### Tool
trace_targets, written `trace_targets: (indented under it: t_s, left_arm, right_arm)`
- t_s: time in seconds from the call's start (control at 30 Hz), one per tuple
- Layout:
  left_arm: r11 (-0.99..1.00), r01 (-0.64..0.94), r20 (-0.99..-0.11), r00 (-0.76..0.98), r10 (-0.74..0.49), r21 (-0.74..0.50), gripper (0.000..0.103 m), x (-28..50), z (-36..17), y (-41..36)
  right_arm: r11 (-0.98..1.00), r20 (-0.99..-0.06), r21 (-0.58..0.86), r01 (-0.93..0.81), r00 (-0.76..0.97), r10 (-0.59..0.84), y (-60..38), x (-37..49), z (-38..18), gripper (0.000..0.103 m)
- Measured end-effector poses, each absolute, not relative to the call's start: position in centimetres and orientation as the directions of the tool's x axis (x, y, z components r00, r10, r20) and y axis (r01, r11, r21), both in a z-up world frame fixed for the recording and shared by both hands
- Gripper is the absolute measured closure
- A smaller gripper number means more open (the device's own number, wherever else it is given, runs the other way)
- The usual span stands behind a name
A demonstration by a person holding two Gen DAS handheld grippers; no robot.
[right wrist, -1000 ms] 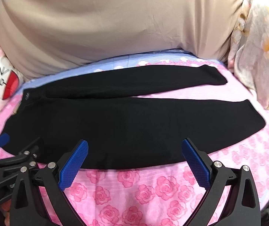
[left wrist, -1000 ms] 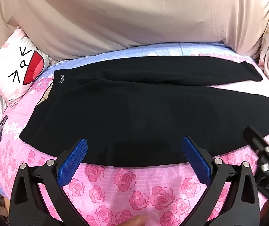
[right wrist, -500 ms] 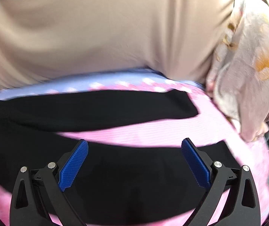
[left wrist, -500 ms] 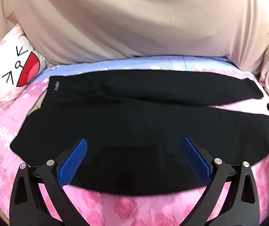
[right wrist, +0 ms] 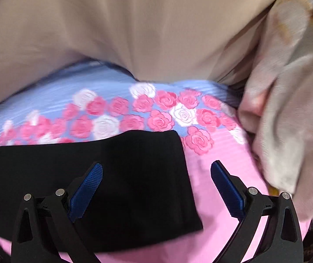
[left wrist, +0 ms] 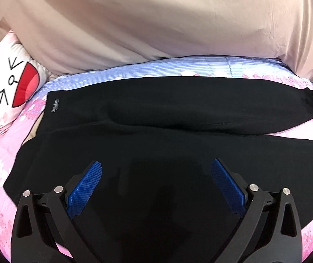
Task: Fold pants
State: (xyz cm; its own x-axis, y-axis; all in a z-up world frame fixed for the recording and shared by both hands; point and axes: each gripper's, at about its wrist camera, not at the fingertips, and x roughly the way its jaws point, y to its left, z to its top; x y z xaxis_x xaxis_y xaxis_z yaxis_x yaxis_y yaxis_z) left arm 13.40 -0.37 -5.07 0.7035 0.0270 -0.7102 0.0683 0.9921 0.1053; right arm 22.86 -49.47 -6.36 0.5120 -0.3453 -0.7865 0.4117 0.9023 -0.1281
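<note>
The black pants [left wrist: 156,131] lie flat across the pink rose-print bedspread [right wrist: 217,175], waistband toward the cat-face pillow [left wrist: 9,87], legs slightly apart. The left gripper [left wrist: 156,186] hangs above the near leg, fingers spread wide, holding nothing. The right gripper [right wrist: 156,186] (equally wide, also empty) sits above a leg's hem [right wrist: 184,175].

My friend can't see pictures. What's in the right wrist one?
The open right gripper hangs over the end of a black pants leg lying flat on a rose-print pink and blue bedspread. Its blue fingers hold nothing. A beige sheet hangs behind, and the picture is a bit blurry.
</note>
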Motion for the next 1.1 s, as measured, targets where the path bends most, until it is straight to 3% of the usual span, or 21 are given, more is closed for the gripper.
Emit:
trace_targets:
  t_s: [0.17,0.23,0.27,0.33,0.37,0.47,0.57,0.67,0.77,0.8,0.83,0.87,0.97,1.1]
  left_arm:
    - [0.994,0.077,-0.722,0.692,0.0,0.074,0.005,15.7,-5.1,0.9]
    - [0.998,0.043,-0.721,0.693,0.002,0.044,0.005,17.3,-4.3,3.3]
    - [1.0,0.006,-0.72,0.694,0.01,0.02,0.005,18.6,-3.6,5.5]
    - [0.998,-0.055,-0.722,0.691,0.034,-0.006,0.005,21.1,-2.8,9.3]
    - [0.993,-0.117,-0.726,0.683,0.081,0.001,0.005,22.8,-2.5,11.7]
    - [0.96,-0.28,-0.749,0.635,0.19,0.007,0.005,27.8,-2.1,18.9]
    - [0.914,-0.404,-0.794,0.564,0.225,-0.028,0.005,32.7,-3.2,26.1]
    - [0.88,-0.472,-0.822,0.522,0.229,-0.054,0.005,35.6,-4.5,29.8]
    - [0.896,-0.43,-0.832,0.533,0.153,-0.111,0.01,37.6,-5.5,30.7]
    - [0.912,-0.392,-0.836,0.535,0.121,-0.119,0.031,38.4,-5.9,30.5]
    - [0.928,-0.352,-0.849,0.522,0.084,-0.124,0.066,39.2,-6.4,30.0]
    - [0.941,-0.318,-0.869,0.492,0.057,-0.118,0.081,40.0,-6.9,29.7]
    - [0.942,-0.301,-0.859,0.511,0.026,-0.151,0.082,39.4,-6.2,29.9]
    - [0.956,-0.224,-0.776,0.631,-0.003,-0.187,0.082,34.8,-1.3,29.8]
  right_arm:
    - [0.914,-0.812,-0.067,0.4,0.51,-0.282,-50.8,24.4,-8.0,0.007]
    - [0.927,-0.814,0.012,0.375,0.542,-0.209,-51.1,24.3,-8.0,0.041]
    - [0.932,-0.813,0.055,0.359,0.558,-0.168,-51.2,24.2,-7.9,0.048]
    - [0.934,-0.811,0.079,0.348,0.567,-0.143,-50.9,24.0,-7.5,0.081]
    - [0.938,-0.815,0.101,0.331,0.569,-0.113,-50.7,23.9,-7.4,0.085]
    - [0.945,-0.818,0.06,0.322,0.559,-0.139,-49.3,23.9,-7.1,0.088]
    - [0.942,-0.816,0.042,0.332,0.555,-0.159,-48.5,24.0,-7.0,0.088]
    - [0.93,-0.817,0.05,0.363,0.551,-0.171,-48.2,23.9,-6.9,0.088]
    - [0.924,-0.822,0.042,0.379,0.539,-0.183,-48.0,23.9,-6.7,0.088]
    - [0.922,-0.821,0.043,0.385,0.539,-0.187,-47.8,23.8,-6.8,0.088]
    - [0.919,-0.822,0.047,0.391,0.538,-0.187,-48.2,24.1,-6.8,0.088]
    - [0.916,-0.821,0.052,0.397,0.54,-0.188,-48.0,24.0,-6.6,0.088]
    - [0.915,-0.809,0.067,0.397,0.558,-0.183,-47.7,22.6,-5.2,0.088]
    - [0.922,-0.768,0.091,0.376,0.615,-0.175,-47.0,20.4,-2.3,0.088]
